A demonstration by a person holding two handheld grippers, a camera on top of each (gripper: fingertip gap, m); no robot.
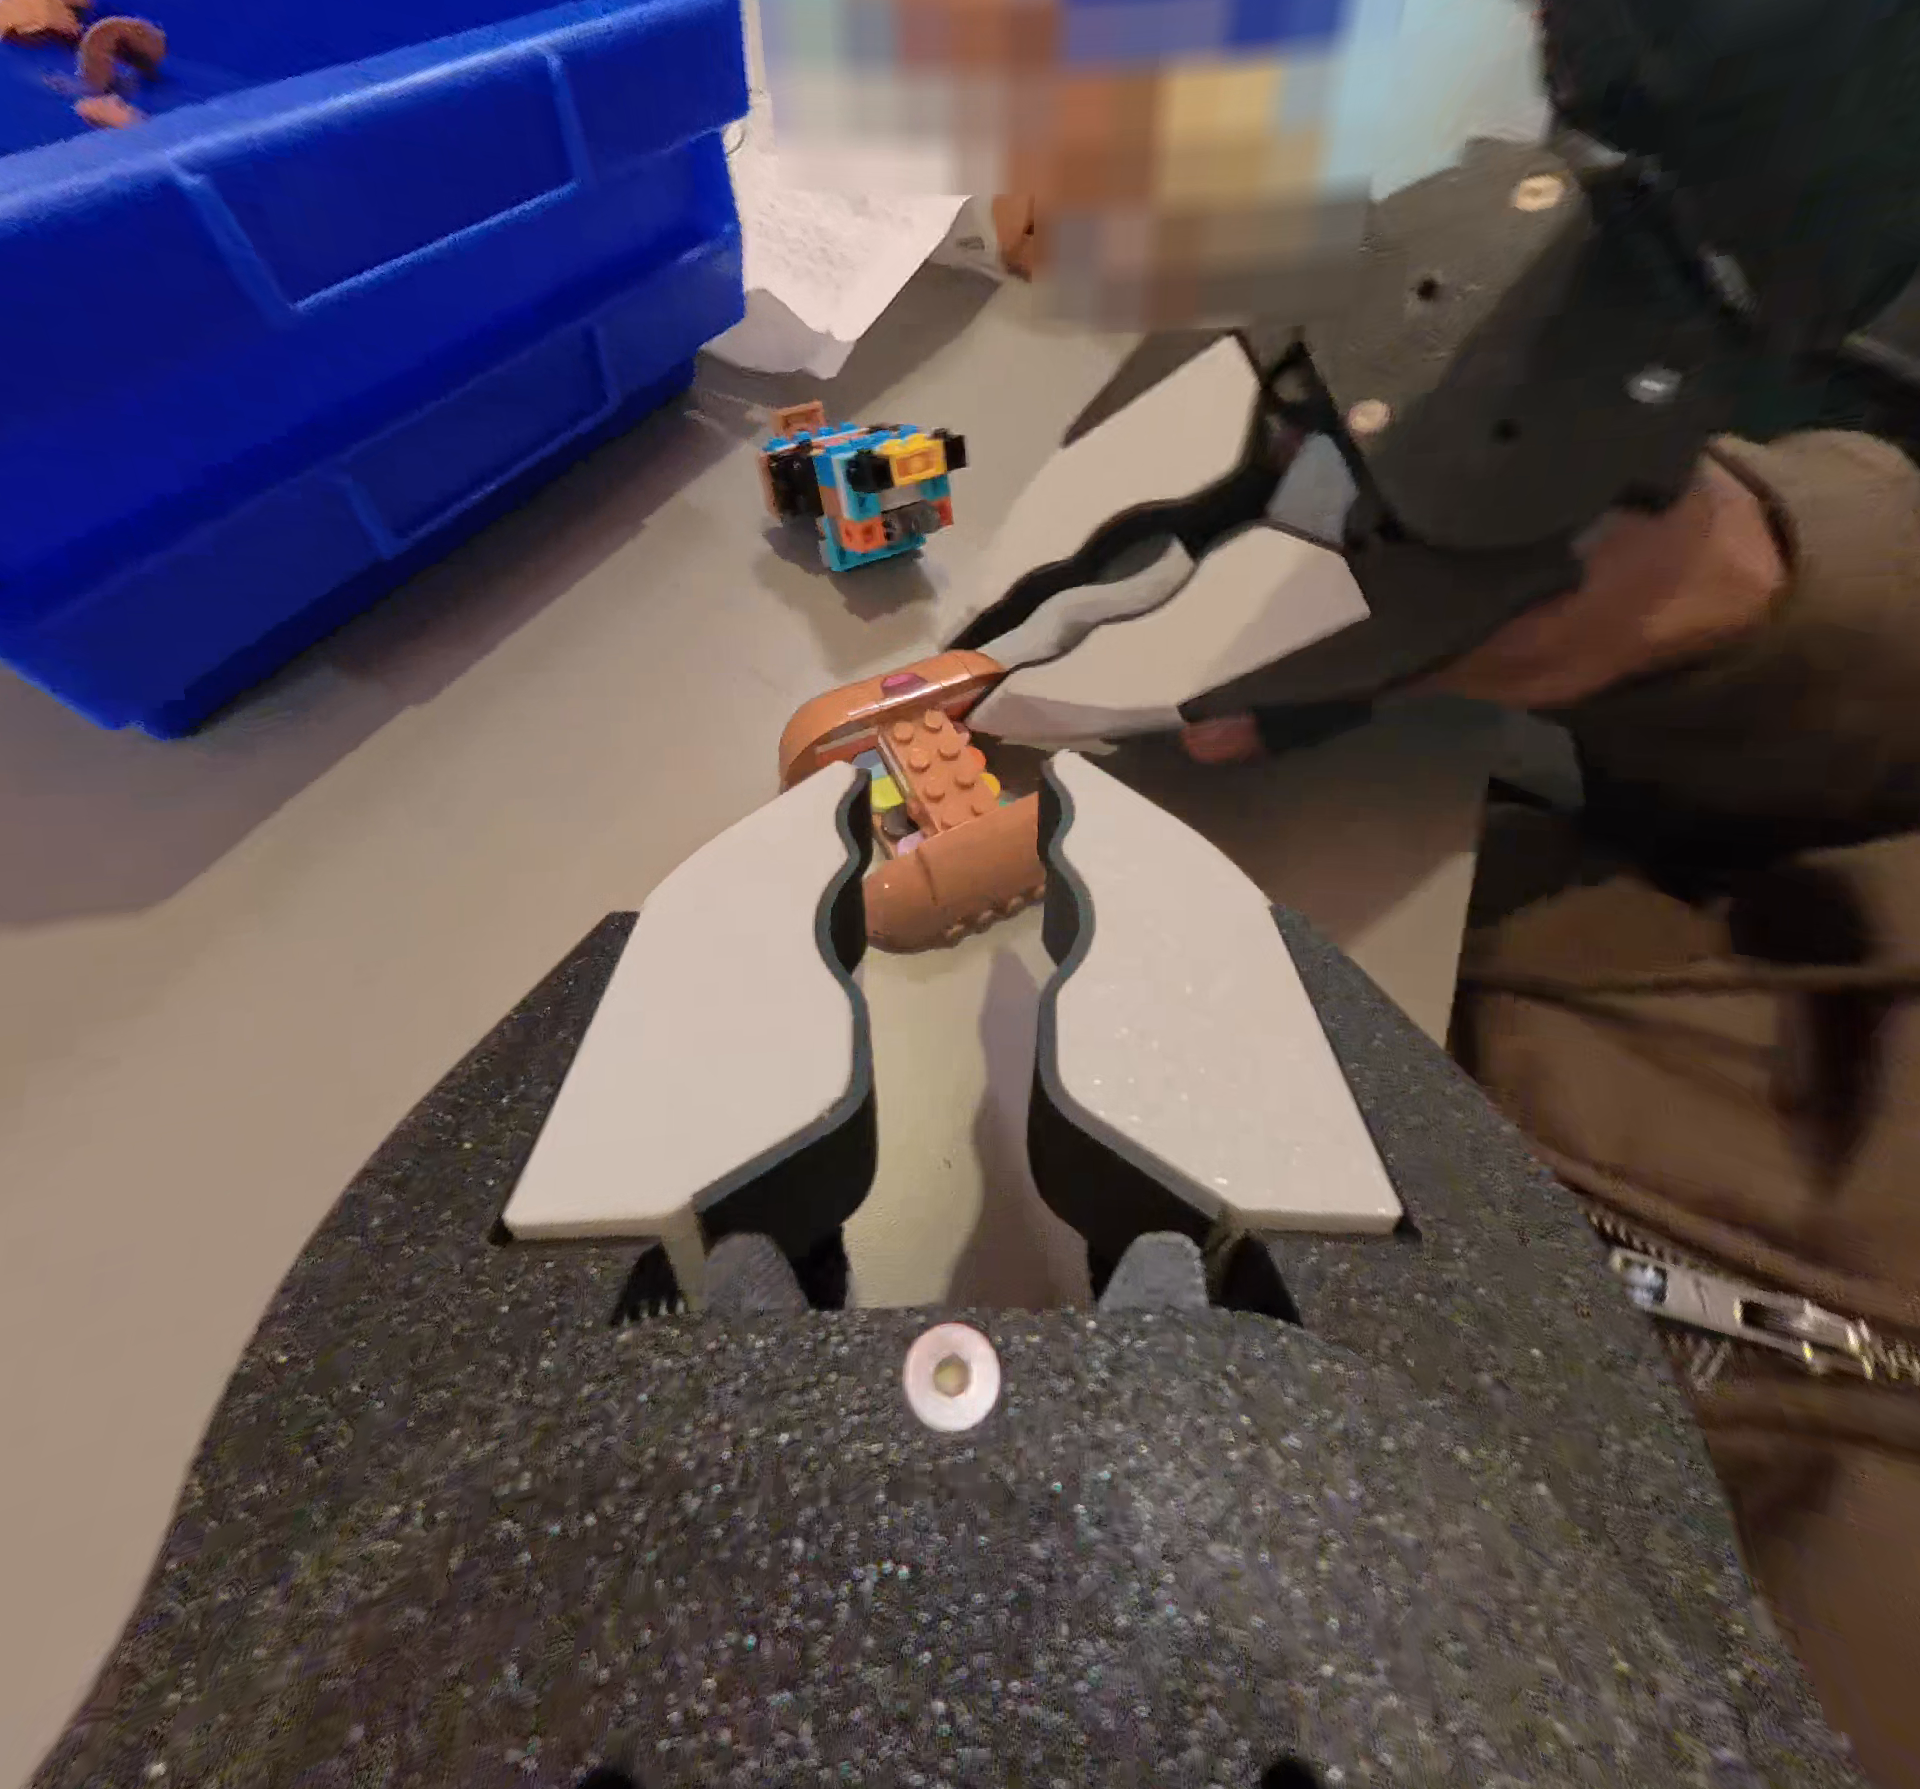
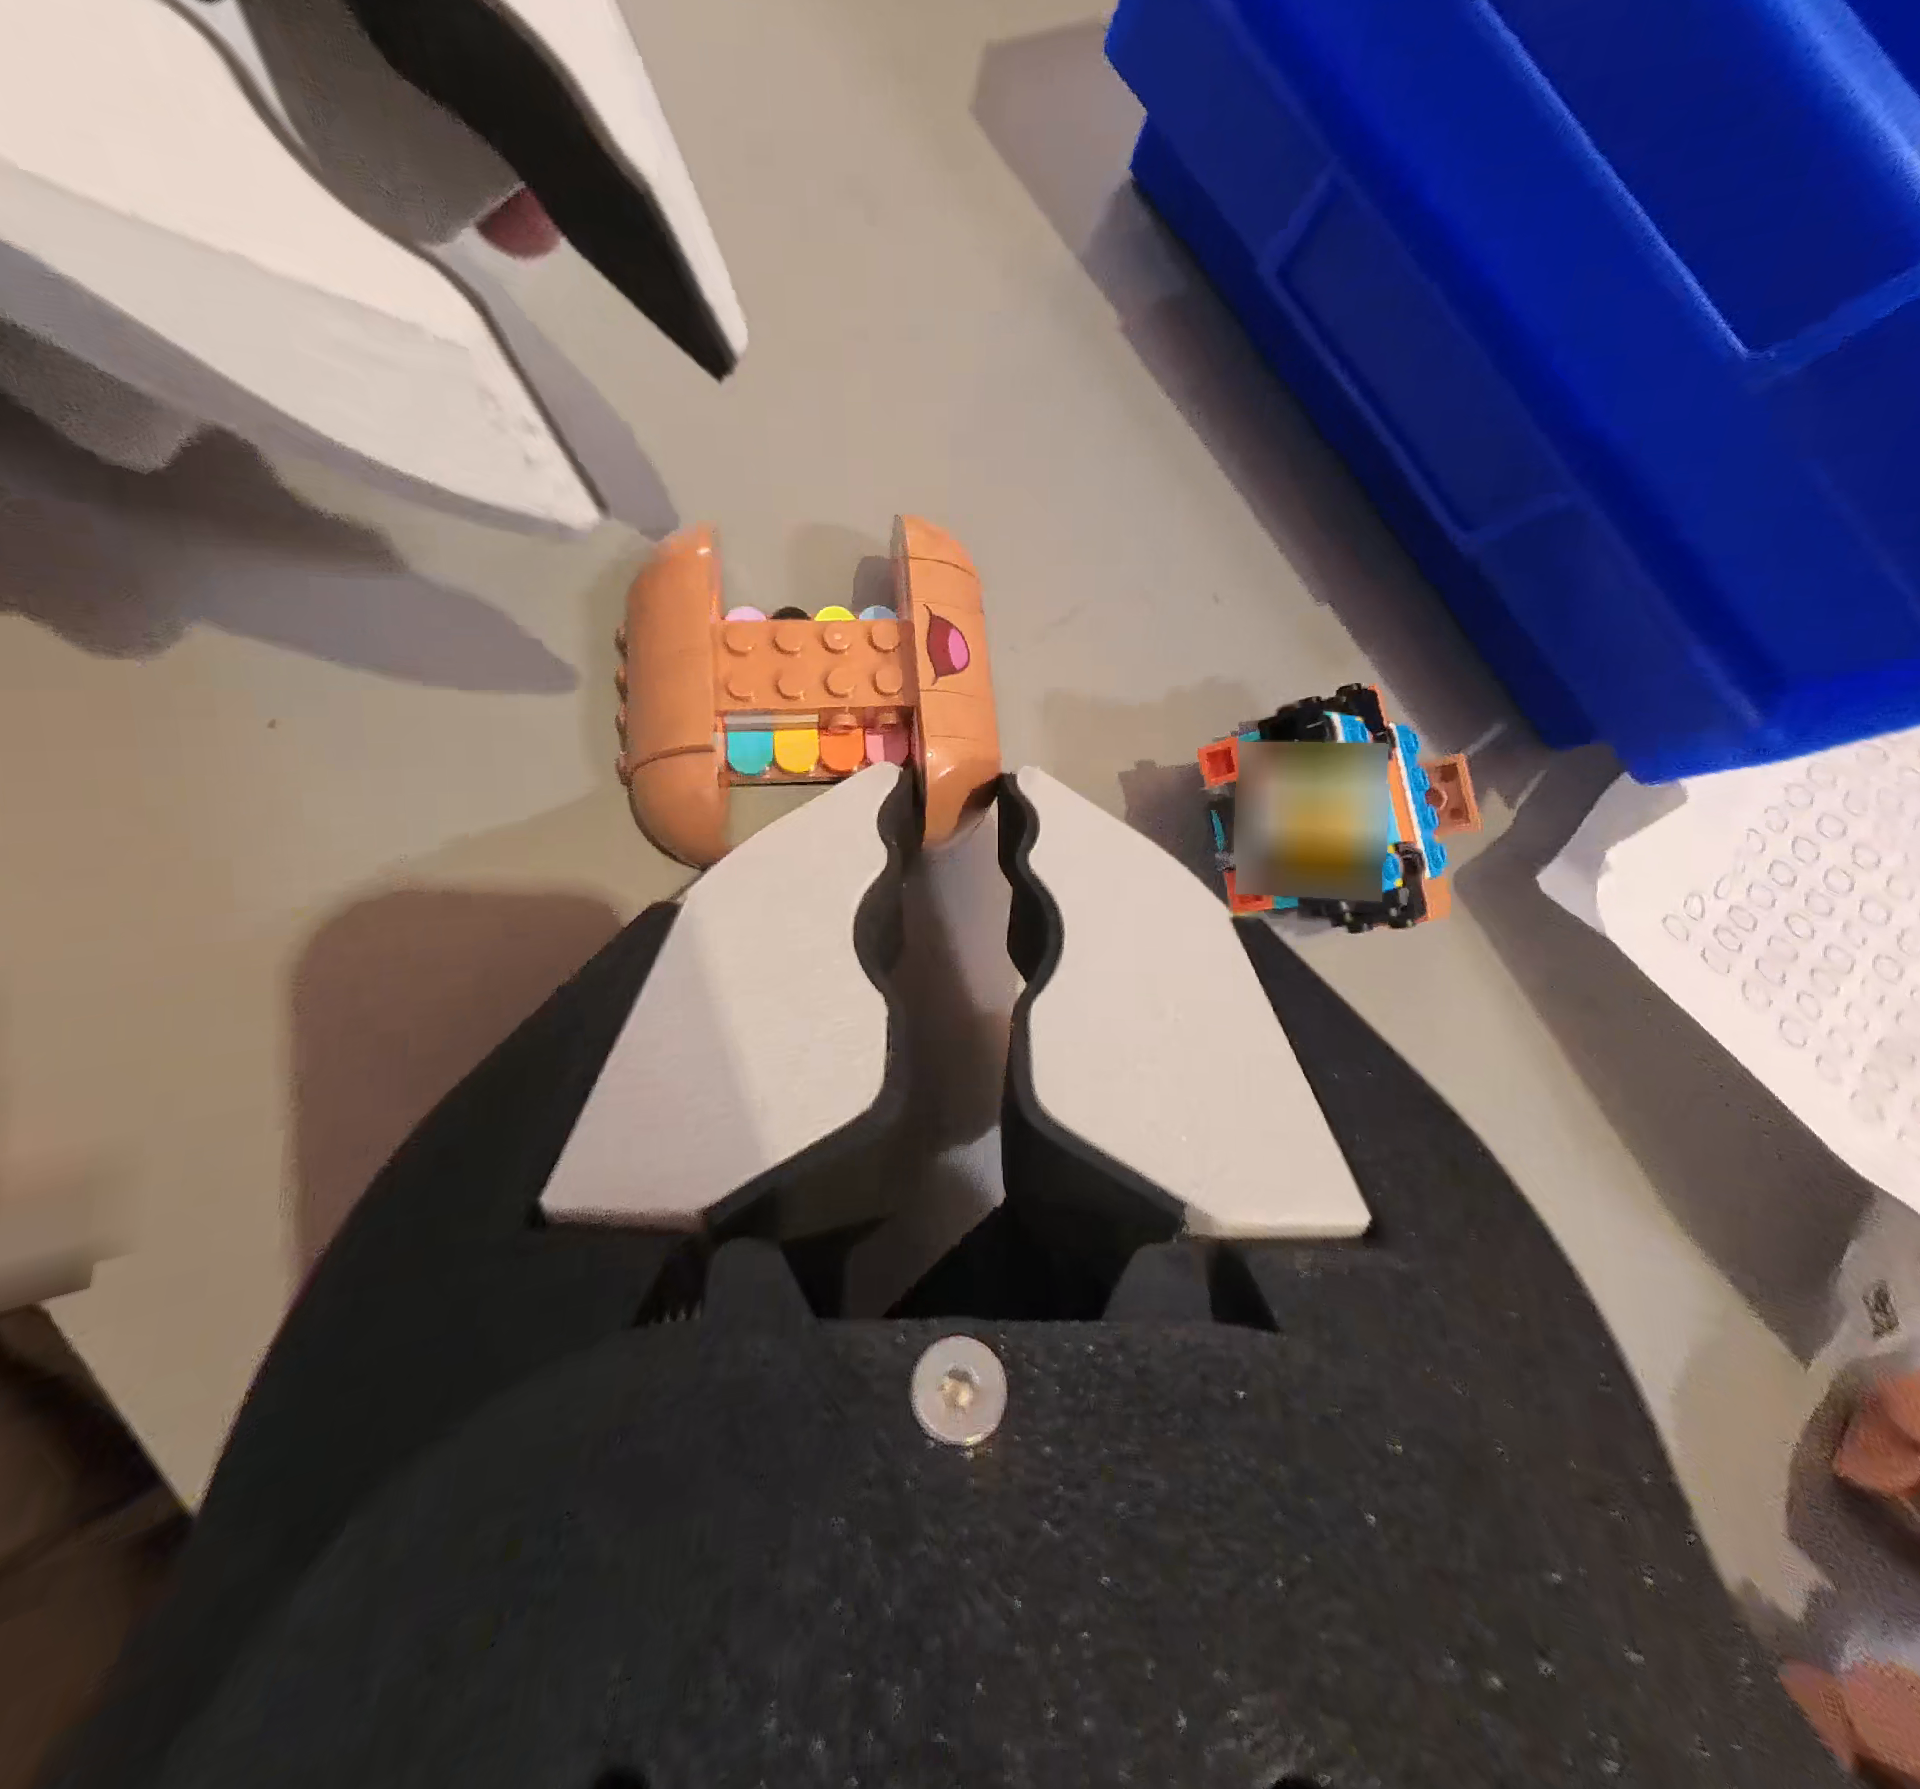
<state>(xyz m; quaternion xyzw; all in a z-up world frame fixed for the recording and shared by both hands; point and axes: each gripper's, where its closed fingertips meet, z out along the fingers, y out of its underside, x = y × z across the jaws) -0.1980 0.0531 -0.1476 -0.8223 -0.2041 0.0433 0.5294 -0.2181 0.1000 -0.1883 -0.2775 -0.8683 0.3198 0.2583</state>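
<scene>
A tan brick model [image 2: 810, 669] lies on the grey table: two rounded brown halves joined by a studded plate, with coloured round tiles inside. My right gripper [image 2: 954, 785] is shut on the lower end of its right-hand half. In the left wrist view it [image 1: 971, 690] comes in from the right onto the far half. My left gripper [image 1: 951, 778] is open, with its fingers on either side of the near brown half [image 1: 956, 887]. From the right wrist view it [image 2: 665, 435] hovers just beyond the model's left half, and contact cannot be told.
A small blue, orange and black brick figure [image 1: 862, 492] [image 2: 1330, 814] stands past the model. A big blue bin [image 1: 364, 285] [image 2: 1558, 285] holds a few brown pieces [image 1: 104, 46]. White paper [image 1: 842, 264] [image 2: 1766, 960] lies by the bin. A person's brown jacket [image 1: 1714, 1012] fills the right. The left gripper's tips are roughly 7 centimetres from the right gripper's.
</scene>
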